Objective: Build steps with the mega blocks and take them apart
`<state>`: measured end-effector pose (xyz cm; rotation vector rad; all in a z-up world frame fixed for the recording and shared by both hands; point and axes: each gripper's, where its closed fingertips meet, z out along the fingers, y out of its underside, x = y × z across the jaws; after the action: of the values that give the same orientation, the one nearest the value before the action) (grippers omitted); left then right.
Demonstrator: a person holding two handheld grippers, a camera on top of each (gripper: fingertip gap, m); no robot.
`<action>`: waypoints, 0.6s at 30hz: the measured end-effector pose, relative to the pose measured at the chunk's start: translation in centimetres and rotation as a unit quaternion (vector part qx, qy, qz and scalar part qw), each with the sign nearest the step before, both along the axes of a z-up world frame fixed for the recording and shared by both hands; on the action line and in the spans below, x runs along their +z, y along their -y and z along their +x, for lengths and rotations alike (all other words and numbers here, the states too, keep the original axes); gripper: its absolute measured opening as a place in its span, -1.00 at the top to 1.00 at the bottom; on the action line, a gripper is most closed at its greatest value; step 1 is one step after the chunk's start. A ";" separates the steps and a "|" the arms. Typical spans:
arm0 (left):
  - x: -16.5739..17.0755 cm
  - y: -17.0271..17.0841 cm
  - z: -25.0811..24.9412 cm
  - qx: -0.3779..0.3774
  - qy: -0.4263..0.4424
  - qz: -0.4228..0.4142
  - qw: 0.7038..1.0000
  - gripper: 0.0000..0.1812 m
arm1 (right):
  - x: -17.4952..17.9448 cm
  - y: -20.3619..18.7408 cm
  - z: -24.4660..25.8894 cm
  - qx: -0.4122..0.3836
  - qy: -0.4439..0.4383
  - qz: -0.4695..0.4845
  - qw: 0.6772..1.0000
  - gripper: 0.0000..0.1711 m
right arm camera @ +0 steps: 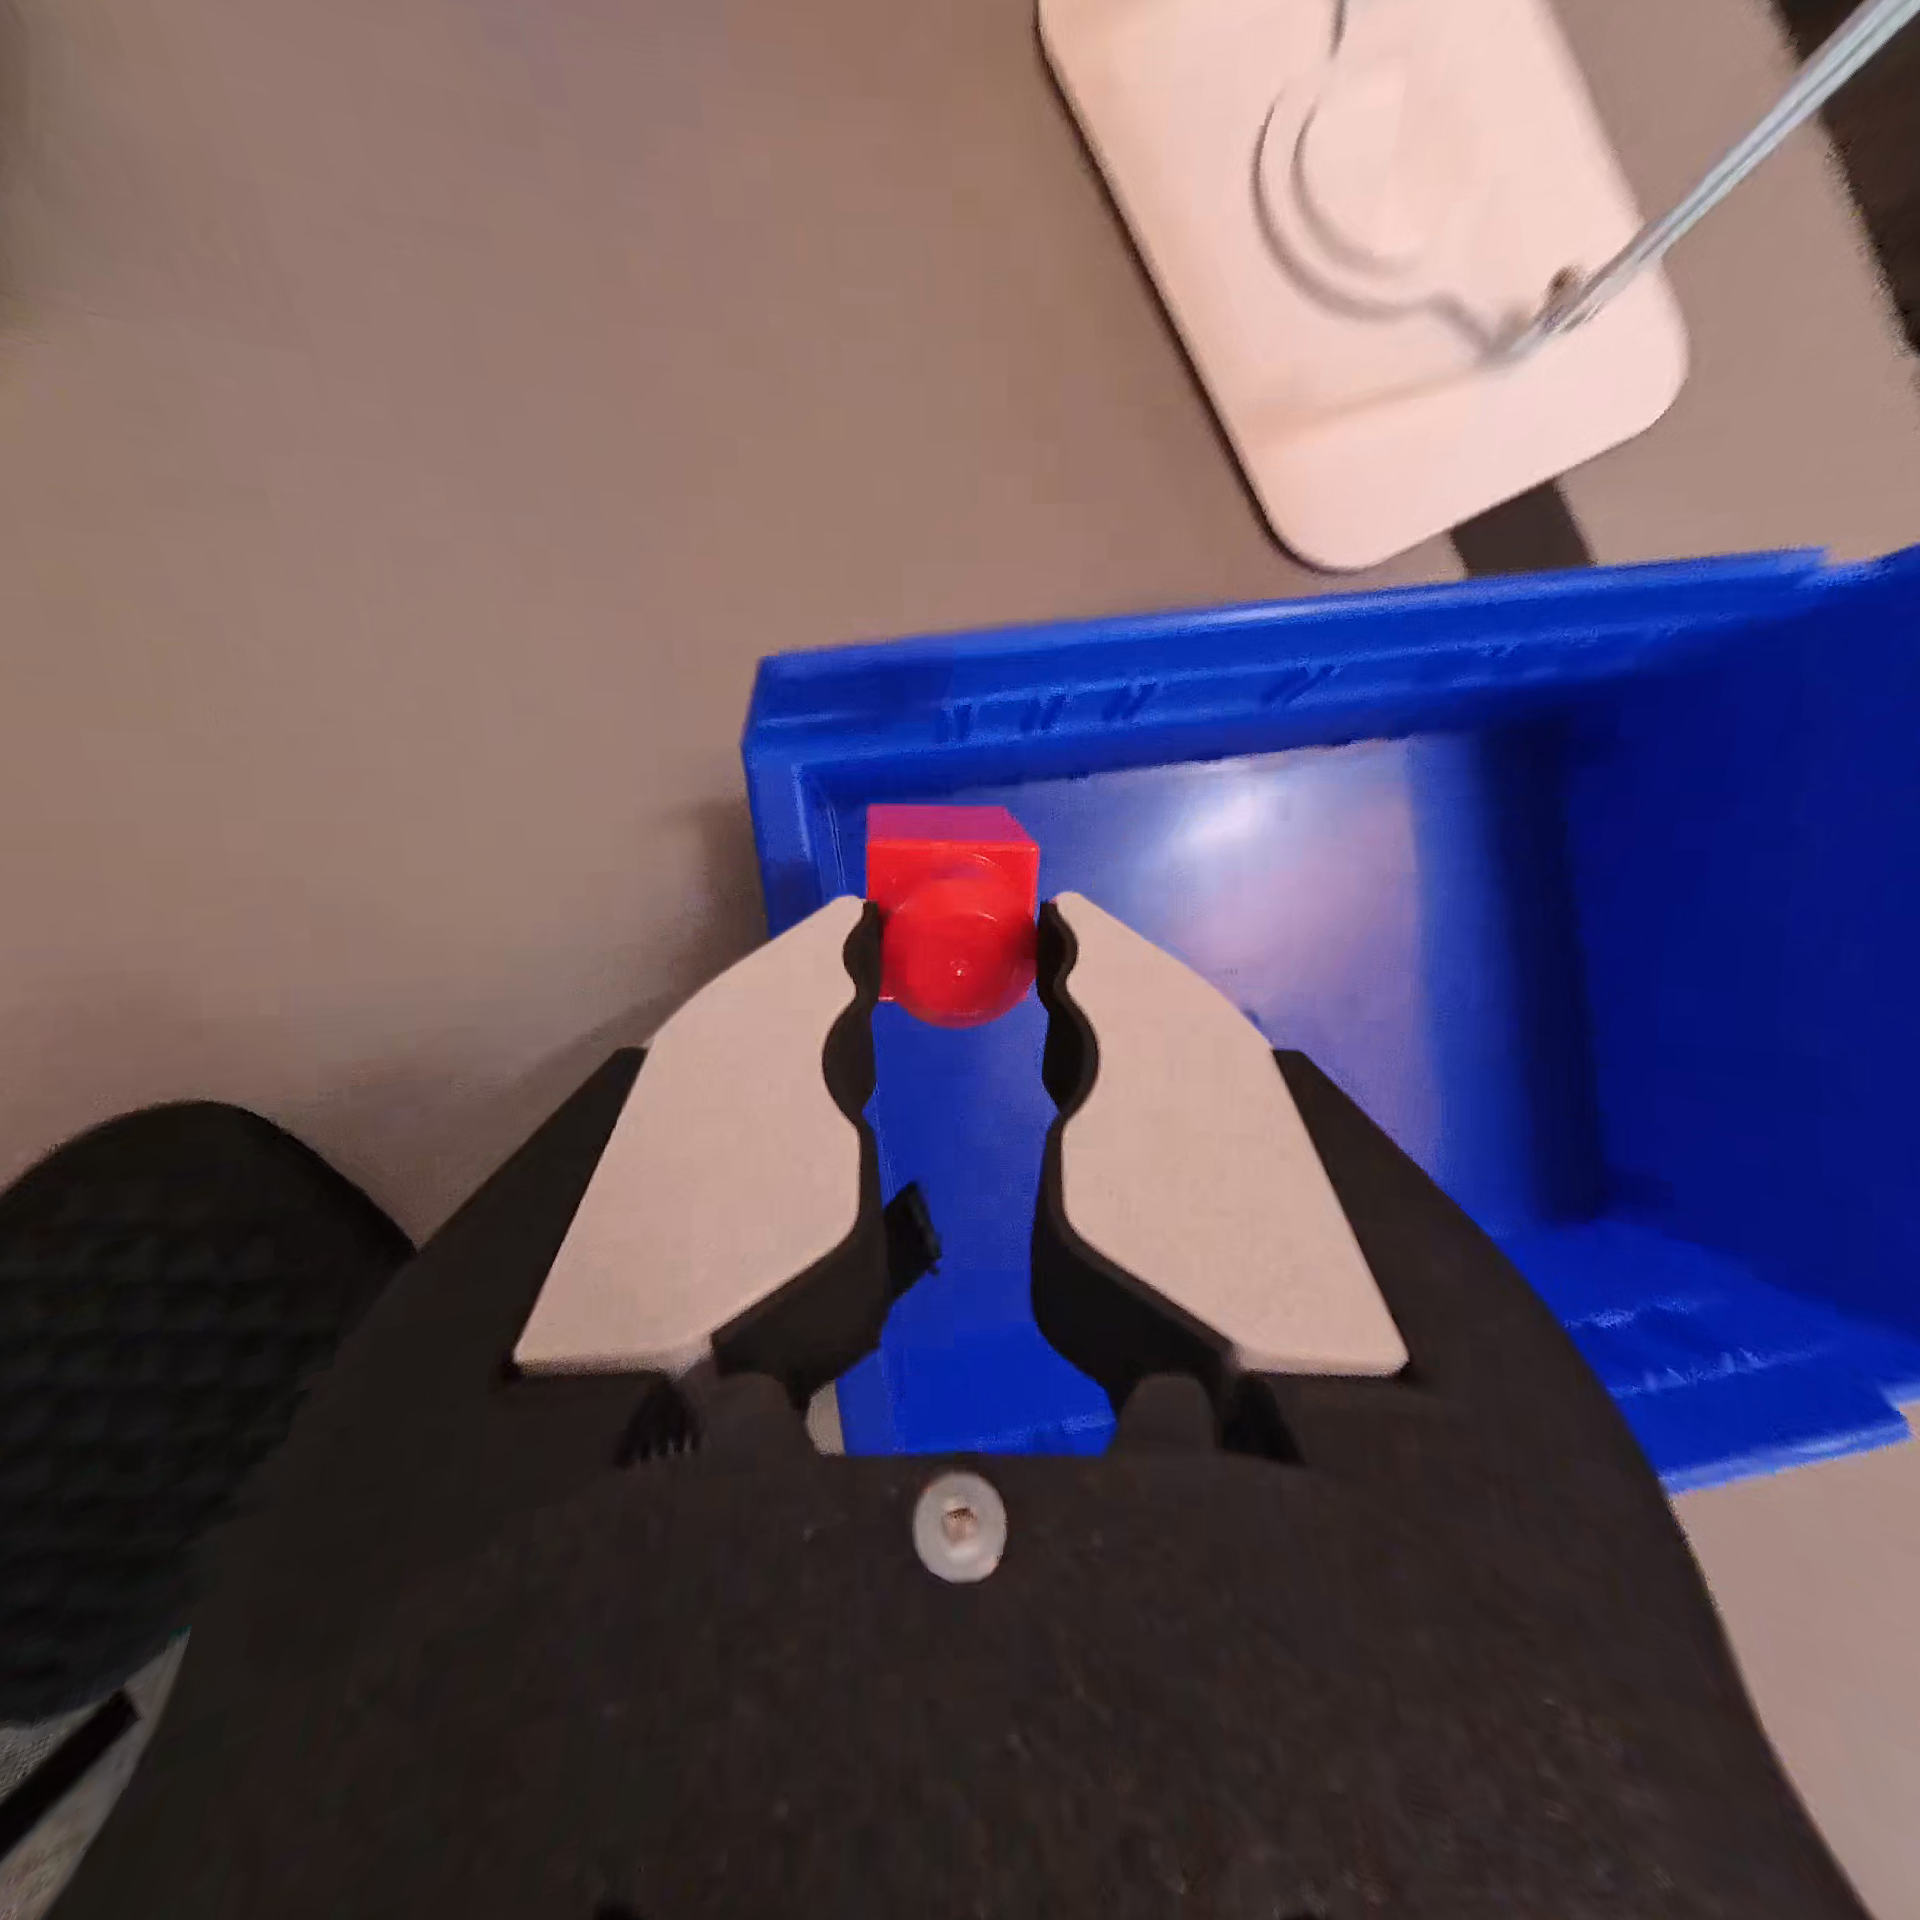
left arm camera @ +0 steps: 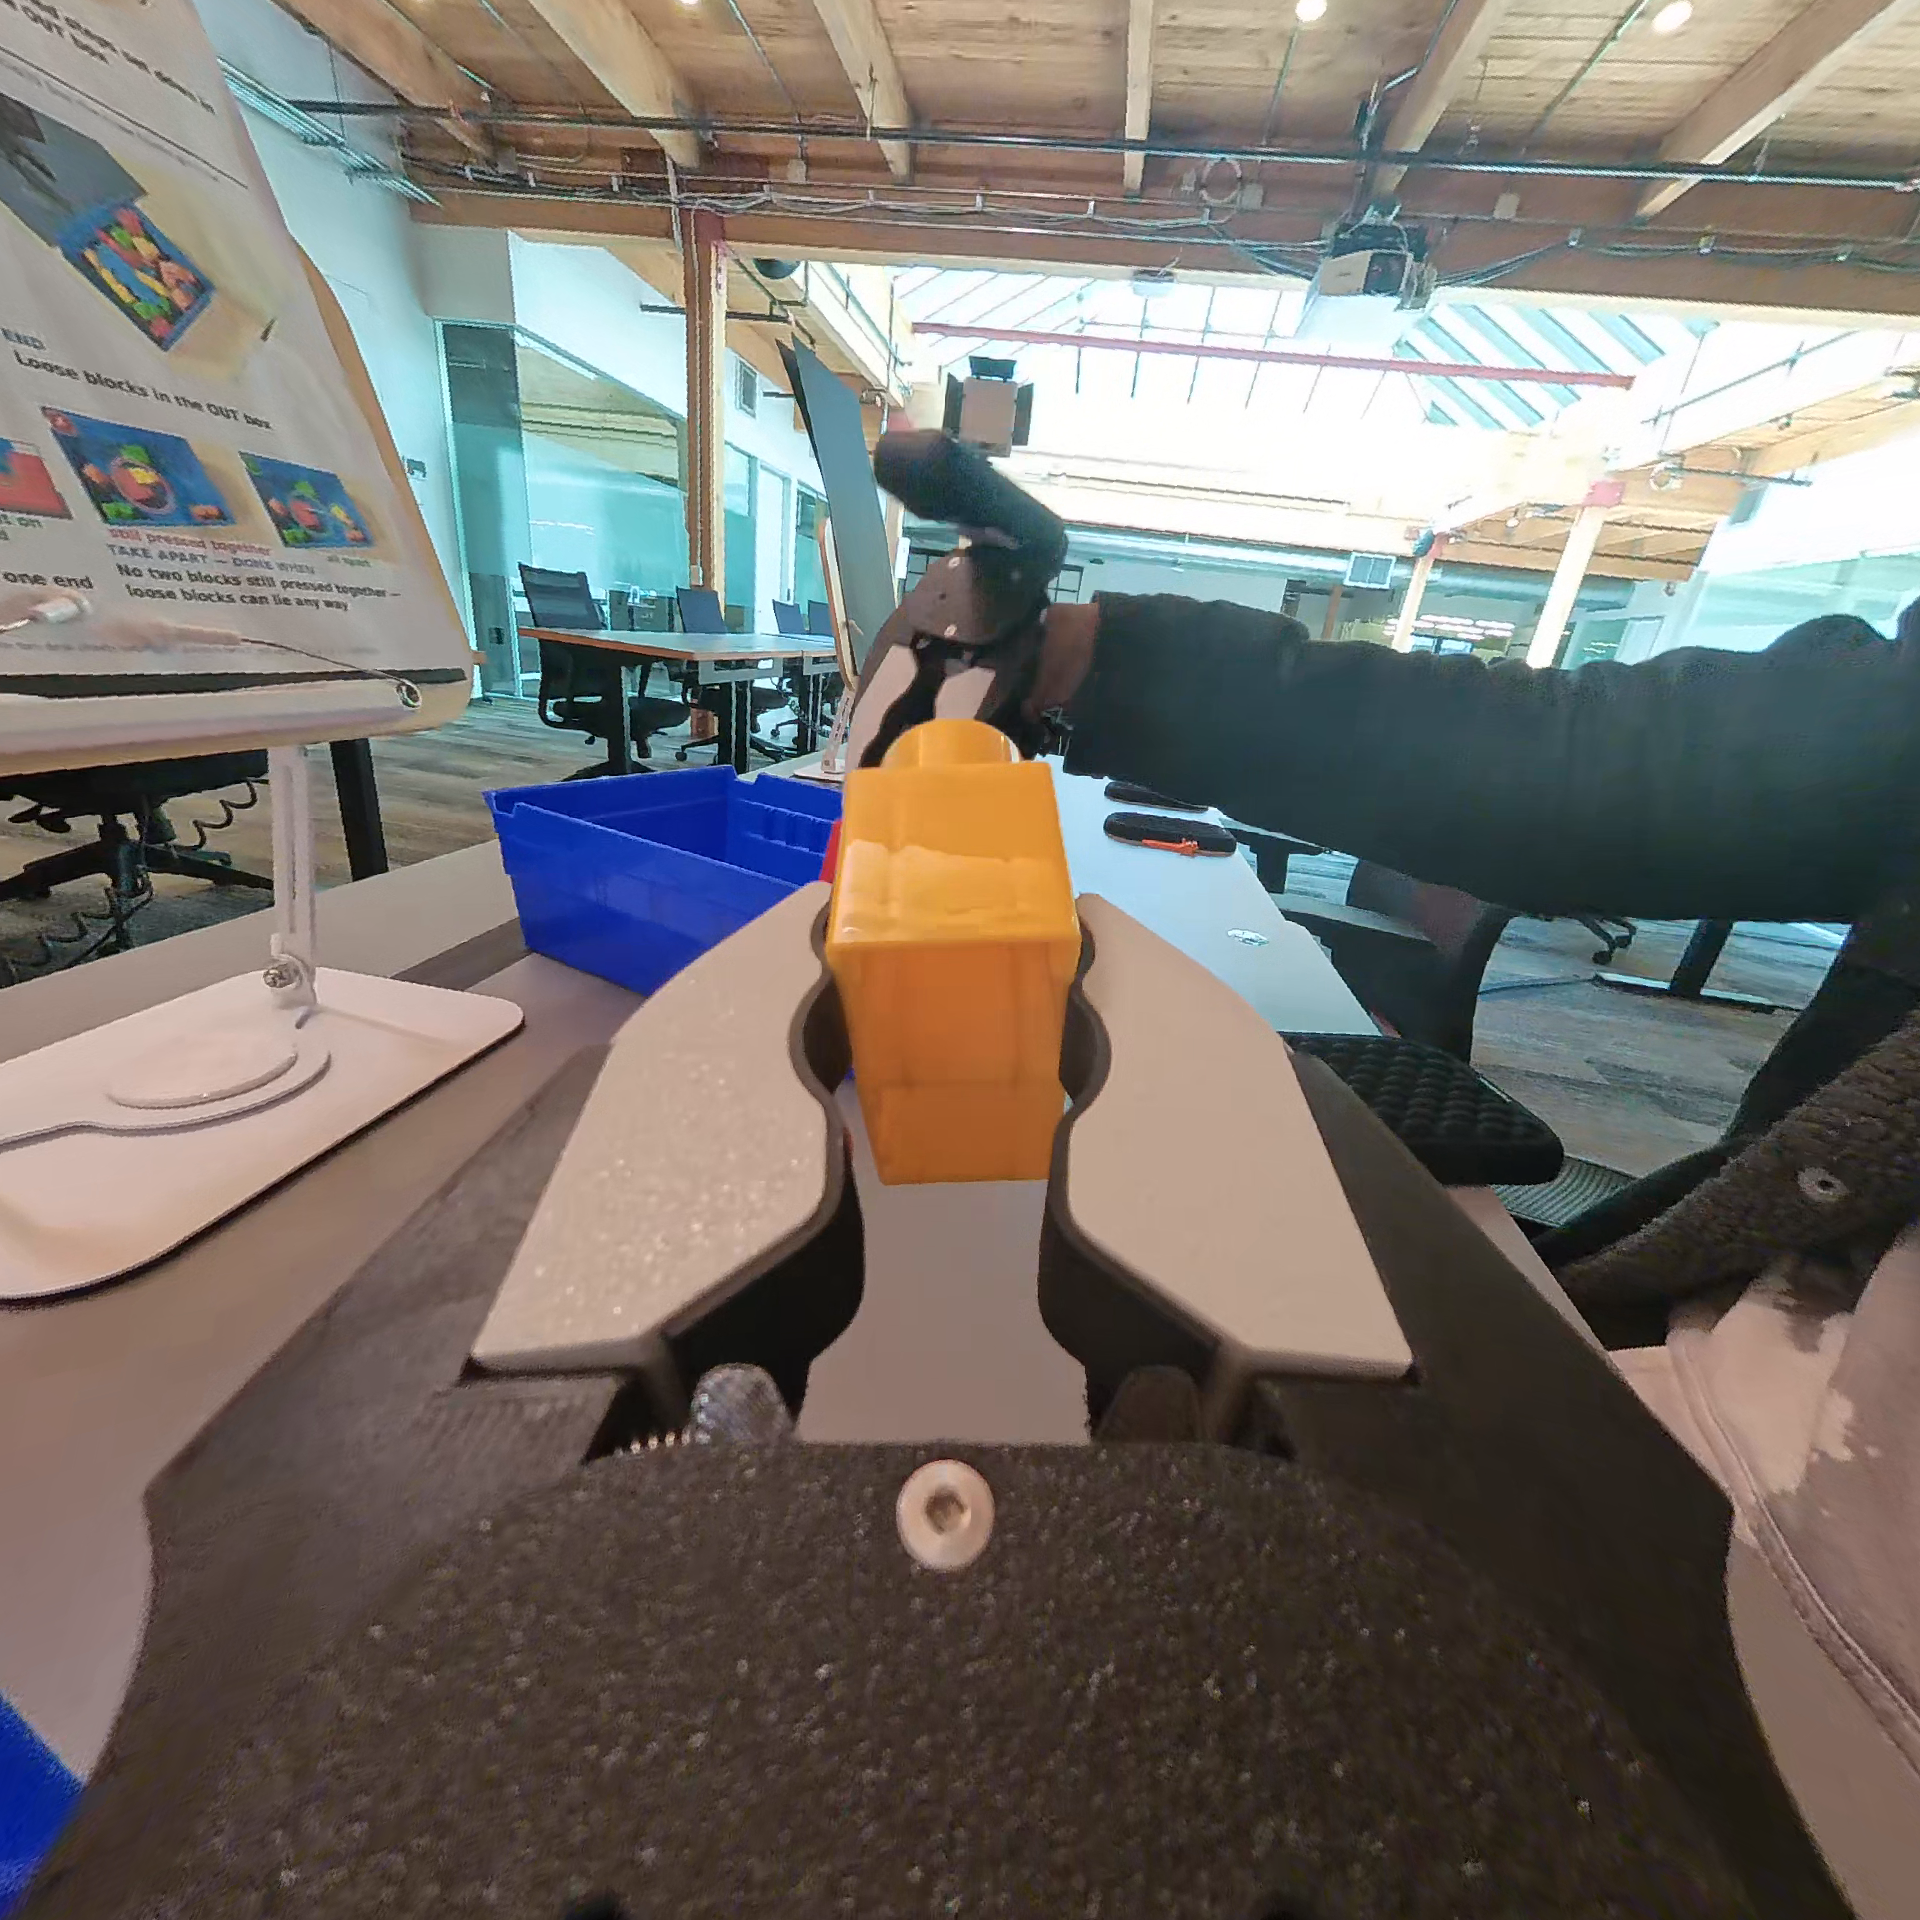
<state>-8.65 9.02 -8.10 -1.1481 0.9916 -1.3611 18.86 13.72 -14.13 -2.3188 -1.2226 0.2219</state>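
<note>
My left gripper (left arm camera: 951,935) is shut on an orange mega block (left arm camera: 951,935) and holds it upright above the grey table, stud pointing away. My right gripper (right arm camera: 954,914) is shut on a small red block (right arm camera: 951,914) by its round stud, over the near corner of the blue bin (right arm camera: 1351,675). In the left wrist view the right gripper (left arm camera: 935,707) hangs over the blue bin (left arm camera: 644,862) behind the orange block, held by a person's dark-sleeved arm (left arm camera: 1455,748). A sliver of red shows just left of the orange block.
A white stand base (left arm camera: 208,1081) carries an instruction sheet (left arm camera: 177,364) at the left of the table; the base also shows in the right wrist view (right arm camera: 1371,260). A black mesh chair (left arm camera: 1423,1101) is at the right. Another blue object (left arm camera: 31,1766) touches the lower left edge. There is about 30 cm between the tips of the two grippers.
</note>
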 end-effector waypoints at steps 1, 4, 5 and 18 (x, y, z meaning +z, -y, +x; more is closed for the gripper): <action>0.0 0.0 0.0 0.000 -0.002 0.001 1.000 0.57 | -1.0 -0.1 -0.1 0.004 0.015 -0.013 1.000 0.66; 0.0 0.1 -0.1 0.000 -0.003 0.003 1.000 0.58 | -3.5 -0.4 -0.5 0.018 0.050 -0.045 0.998 0.66; 0.1 0.1 -0.1 0.001 -0.002 0.004 1.000 0.58 | -4.2 -0.4 -0.7 0.022 0.060 -0.053 0.997 0.66; -0.4 -0.2 -0.1 0.002 -0.013 -0.005 1.000 0.57 | -7.7 -0.5 -1.4 0.046 0.097 -0.102 0.989 0.66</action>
<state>-8.73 9.19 -8.52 -1.1773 1.0019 -1.3517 17.47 14.26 -21.87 -2.5092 -1.4642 0.1630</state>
